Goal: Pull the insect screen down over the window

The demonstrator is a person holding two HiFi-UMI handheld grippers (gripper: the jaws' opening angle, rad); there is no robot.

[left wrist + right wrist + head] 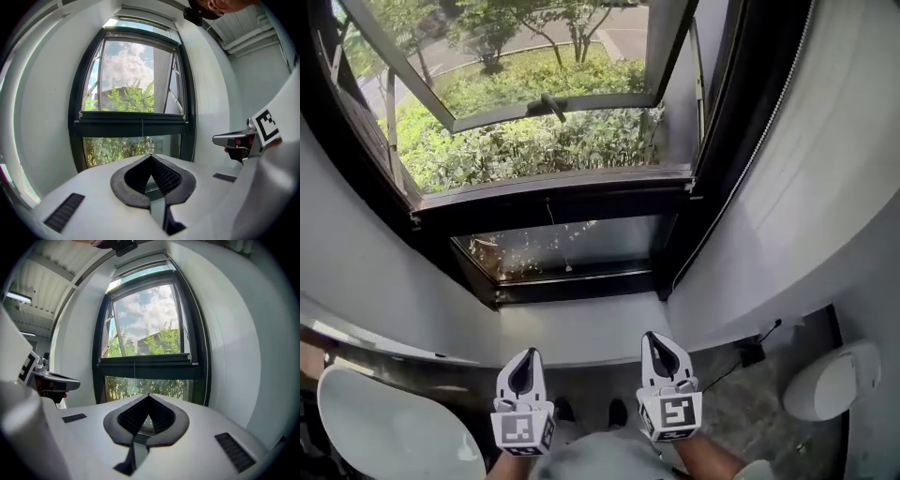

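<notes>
A black-framed window (553, 202) fills the wall ahead, its upper sash (548, 103) swung outward over green bushes. A dark horizontal bar (133, 124) crosses the frame at mid height. A thin pull cord (558, 234) hangs from it over the lower pane. Whether mesh spans the upper opening I cannot tell. My left gripper (528, 353) (151, 157) and right gripper (652, 336) (148, 395) are both shut and hold nothing. They hover side by side, low and well short of the window, pointing at it. Each shows at the edge of the other's view.
White walls flank the window recess. A beaded chain (741, 178) runs down the right frame. A white rounded fixture (834, 380) stands at the right, another white oval surface (384, 431) at the lower left. A black cable and plug (755, 352) lie on the floor.
</notes>
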